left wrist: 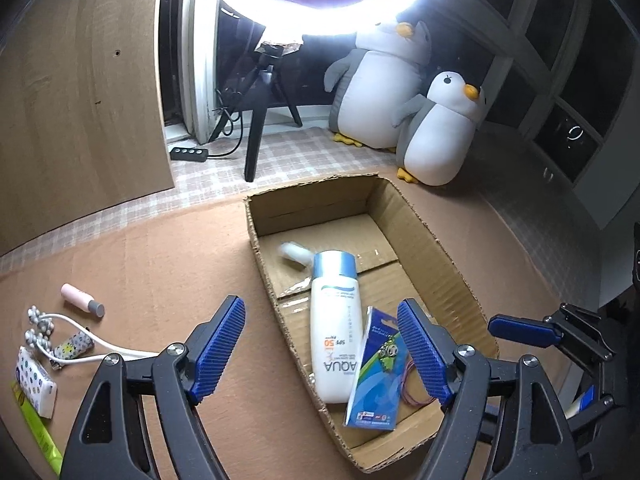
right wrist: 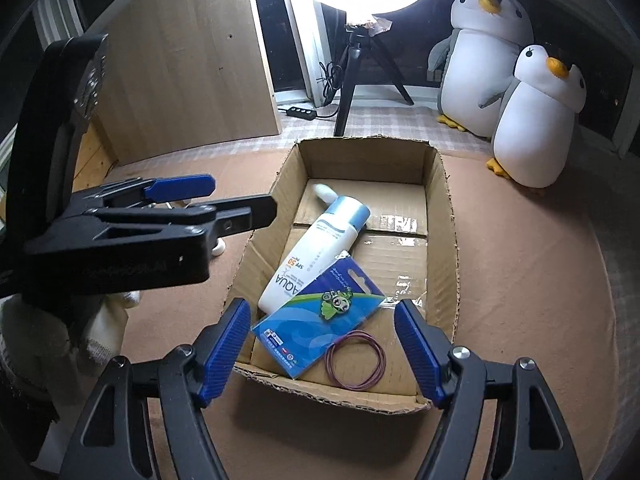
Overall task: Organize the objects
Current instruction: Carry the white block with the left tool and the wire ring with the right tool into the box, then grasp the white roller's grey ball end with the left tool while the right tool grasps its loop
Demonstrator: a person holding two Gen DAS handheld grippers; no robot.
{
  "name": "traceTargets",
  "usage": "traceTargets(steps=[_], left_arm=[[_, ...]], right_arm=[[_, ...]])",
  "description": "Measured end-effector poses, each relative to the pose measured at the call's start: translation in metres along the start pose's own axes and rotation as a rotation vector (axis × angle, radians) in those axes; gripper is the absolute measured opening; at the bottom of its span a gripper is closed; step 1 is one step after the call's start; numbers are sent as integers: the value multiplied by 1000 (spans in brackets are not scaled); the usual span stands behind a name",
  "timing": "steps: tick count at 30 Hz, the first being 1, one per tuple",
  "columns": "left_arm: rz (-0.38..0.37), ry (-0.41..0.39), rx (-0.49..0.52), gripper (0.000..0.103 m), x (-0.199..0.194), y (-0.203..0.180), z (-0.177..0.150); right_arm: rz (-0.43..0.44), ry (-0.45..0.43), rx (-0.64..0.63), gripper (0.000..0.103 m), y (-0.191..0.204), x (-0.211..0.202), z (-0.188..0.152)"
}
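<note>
Both tongs are spread wide and hold nothing. The left tongs (left wrist: 321, 350) hang over the near left wall of the cardboard box (left wrist: 442, 248); the right tongs (right wrist: 322, 350) hang over its near end, probably free to fetch more. Inside the box lie a sunscreen bottle (left wrist: 332, 340), a blue card (right wrist: 316, 326) leaning on it, and a rubber band (right wrist: 356, 360). Loose items, among them a pink tube (left wrist: 82, 298) and a tissue pack (left wrist: 36, 380), wait on the bench (left wrist: 168, 264) left of the box, likely next.

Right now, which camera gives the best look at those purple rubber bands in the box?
The right wrist view: the purple rubber bands lie fully visible on the cardboard box floor beside the blue card. In the left wrist view, that gripper's finger hides most of them.
</note>
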State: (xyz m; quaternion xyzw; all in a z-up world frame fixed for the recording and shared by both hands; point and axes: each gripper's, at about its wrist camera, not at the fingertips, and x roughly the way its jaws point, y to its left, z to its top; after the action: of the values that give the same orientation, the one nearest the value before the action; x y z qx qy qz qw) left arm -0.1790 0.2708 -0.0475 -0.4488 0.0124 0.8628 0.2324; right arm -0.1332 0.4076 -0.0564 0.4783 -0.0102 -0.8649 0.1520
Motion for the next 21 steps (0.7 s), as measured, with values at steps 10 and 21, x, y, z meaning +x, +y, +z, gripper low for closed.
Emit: traceTargets(steps=[10, 21], left_arm=[[62, 11, -54, 81, -18, 38, -16], [168, 28, -152, 81, -49, 115, -50]], right_arm=[[24, -6, 0, 71, 18, 4, 5], [81, -48, -57, 71, 62, 17, 17]])
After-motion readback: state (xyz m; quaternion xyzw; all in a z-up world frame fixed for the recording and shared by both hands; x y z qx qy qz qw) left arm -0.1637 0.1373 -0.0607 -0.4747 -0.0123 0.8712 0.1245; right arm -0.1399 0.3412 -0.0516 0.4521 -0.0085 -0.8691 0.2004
